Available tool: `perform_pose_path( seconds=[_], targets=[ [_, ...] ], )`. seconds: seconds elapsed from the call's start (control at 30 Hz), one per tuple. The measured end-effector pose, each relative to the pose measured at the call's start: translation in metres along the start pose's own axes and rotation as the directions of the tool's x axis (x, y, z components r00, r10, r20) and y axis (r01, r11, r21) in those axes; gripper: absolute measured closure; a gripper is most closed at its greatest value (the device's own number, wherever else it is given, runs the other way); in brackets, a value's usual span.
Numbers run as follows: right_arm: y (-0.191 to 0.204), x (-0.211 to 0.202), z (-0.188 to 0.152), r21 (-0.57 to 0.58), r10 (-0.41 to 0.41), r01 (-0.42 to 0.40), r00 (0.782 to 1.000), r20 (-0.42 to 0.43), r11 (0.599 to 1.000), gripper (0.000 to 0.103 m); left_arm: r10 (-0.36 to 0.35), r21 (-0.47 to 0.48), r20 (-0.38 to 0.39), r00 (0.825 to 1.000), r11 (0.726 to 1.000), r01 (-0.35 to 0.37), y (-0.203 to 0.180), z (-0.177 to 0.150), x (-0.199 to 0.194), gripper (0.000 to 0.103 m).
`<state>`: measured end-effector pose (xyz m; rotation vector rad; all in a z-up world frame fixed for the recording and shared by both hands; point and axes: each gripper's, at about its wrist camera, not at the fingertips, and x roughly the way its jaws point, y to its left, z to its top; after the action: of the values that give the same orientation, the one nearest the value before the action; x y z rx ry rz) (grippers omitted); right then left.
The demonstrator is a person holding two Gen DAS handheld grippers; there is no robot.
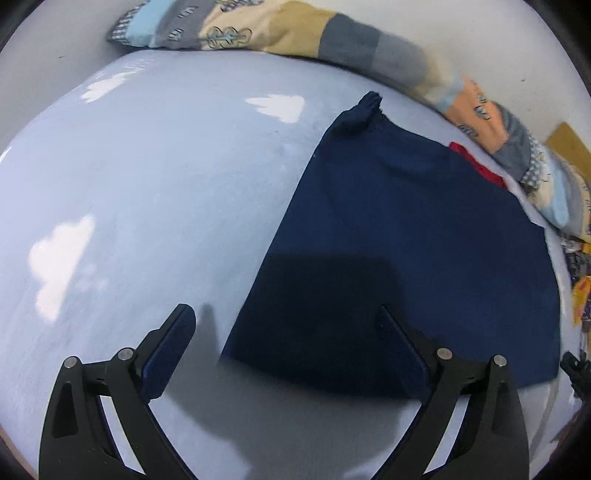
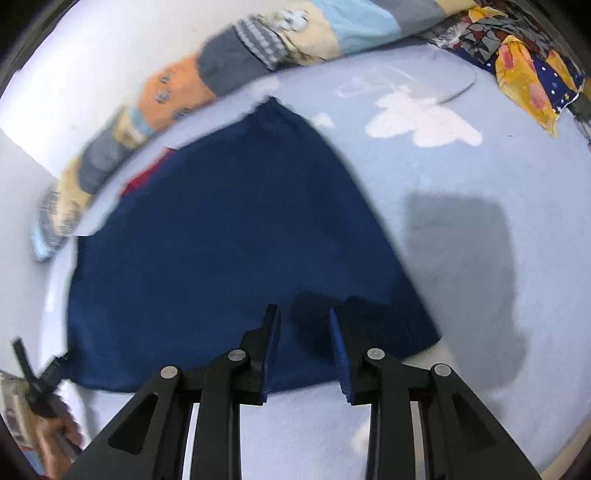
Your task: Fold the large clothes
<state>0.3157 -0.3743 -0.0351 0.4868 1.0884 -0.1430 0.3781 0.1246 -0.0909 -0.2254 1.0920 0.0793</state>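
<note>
Left wrist view looks down on a pale blue bedsheet [image 1: 155,192] printed with white clouds, and on it a navy garment [image 1: 417,236] lies spread flat, folded into a broad panel that narrows to a gathered end at the far side. The left gripper [image 1: 284,325] stands wide apart with nothing between its pads; its left finger hangs over bare sheet and its right finger over the garment's near left corner. The garment's near hem runs just in front of the fingers, and its long left edge slants away toward the far side. To the left of that edge the sheet is open and bare for a long stretch. A strip of red cloth [image 1: 480,166] peeks out along the garment's far right edge, close against a patchwork quilt [image 1: 332,33] that is bunched up along the wall.

From the right wrist view, the right gripper [image 2: 303,325] has its jaws narrowly parted over the garment's [image 2: 221,229] near hem, and no cloth is pinched between the blue pads. The hem passes under the fingertips, and bare sheet [image 2: 480,295] lies nearer than it. Open sheet spreads to the right of the garment's slanting right edge, shaded by a grey shadow. A multicoloured patterned cloth [image 2: 524,74] sits at the far right corner. At the lower left, blurred, the other gripper's tip and a hand show near the garment's left corner.
</note>
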Motion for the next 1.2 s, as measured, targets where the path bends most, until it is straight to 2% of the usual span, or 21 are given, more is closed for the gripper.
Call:
perform_pose_path(
  seconds=[0.13,0.23,0.33,0.47,0.57,0.67,0.73,0.8,0.87,0.93,1.0,1.07,1.13,1.2],
  targets=[
    [0.035,-0.016,-0.022,-0.086,0.053,-0.052,0.999,0.010,0.995,0.072,-0.013,0.020,0.009,1.000,1.000,0.013,-0.011,-0.029,-0.028,0.004],
    [0.059,-0.014,-0.041,-0.105,0.137,-0.139,0.990,-0.021,0.985,0.072,-0.004,0.100,0.046,0.999,0.995,0.000,-0.033,-0.035,-0.039,0.004],
    [0.087,-0.007,-0.052,-0.172,0.169,-0.174,0.985,-0.046,0.969,0.072,-0.026,0.193,0.080,0.996,0.981,0.010,-0.065,-0.040,-0.043,0.004],
    [0.118,-0.002,-0.057,-0.308,0.138,-0.137,0.990,-0.018,0.942,0.072,-0.013,0.321,0.136,0.991,0.947,-0.031,-0.106,-0.027,-0.034,0.004],
    [0.126,0.013,-0.055,-0.330,0.133,-0.140,0.990,-0.045,0.933,0.072,0.017,0.343,0.076,0.997,0.939,-0.042,-0.108,-0.026,-0.009,0.004],
    [0.122,0.047,-0.052,-0.315,0.058,-0.095,0.990,-0.125,0.944,0.075,0.072,0.370,0.017,0.997,0.926,-0.073,-0.109,-0.028,0.019,0.001],
    [0.116,0.061,-0.051,-0.281,0.060,-0.105,0.985,-0.165,0.954,0.075,0.066,0.365,0.017,0.998,0.929,-0.068,-0.106,-0.024,0.019,0.000],
    [0.110,0.051,-0.047,-0.239,0.107,-0.146,0.980,-0.168,0.960,0.075,0.052,0.359,0.024,0.998,0.931,-0.057,-0.102,-0.022,0.013,0.000],
    [0.098,0.036,-0.040,-0.165,0.185,-0.209,0.971,-0.148,0.964,0.072,0.059,0.356,0.058,0.997,0.931,-0.076,-0.096,-0.020,0.006,0.000],
    [0.080,0.022,-0.033,-0.099,0.218,-0.229,0.970,-0.108,0.968,0.072,0.059,0.325,0.068,0.996,0.943,-0.078,-0.084,-0.017,0.002,0.000],
    [0.053,0.010,-0.028,-0.003,0.244,-0.245,0.967,-0.076,0.970,0.061,0.018,0.260,0.037,0.999,0.965,-0.027,-0.068,-0.013,-0.001,0.000],
    [0.018,0.002,-0.025,0.118,0.272,-0.265,0.961,-0.050,0.957,0.058,-0.060,0.162,0.001,0.998,0.985,0.059,-0.048,-0.008,-0.007,0.000],
    [-0.014,0.000,-0.024,0.215,0.271,-0.257,0.962,-0.036,0.942,0.058,-0.122,0.055,-0.033,0.992,0.991,0.124,-0.026,-0.003,-0.010,0.001],
    [-0.042,-0.004,-0.023,0.284,0.257,-0.243,0.966,-0.013,0.928,0.058,-0.172,-0.052,-0.042,0.984,0.984,0.169,-0.002,-0.002,-0.014,0.004]
  ],
)
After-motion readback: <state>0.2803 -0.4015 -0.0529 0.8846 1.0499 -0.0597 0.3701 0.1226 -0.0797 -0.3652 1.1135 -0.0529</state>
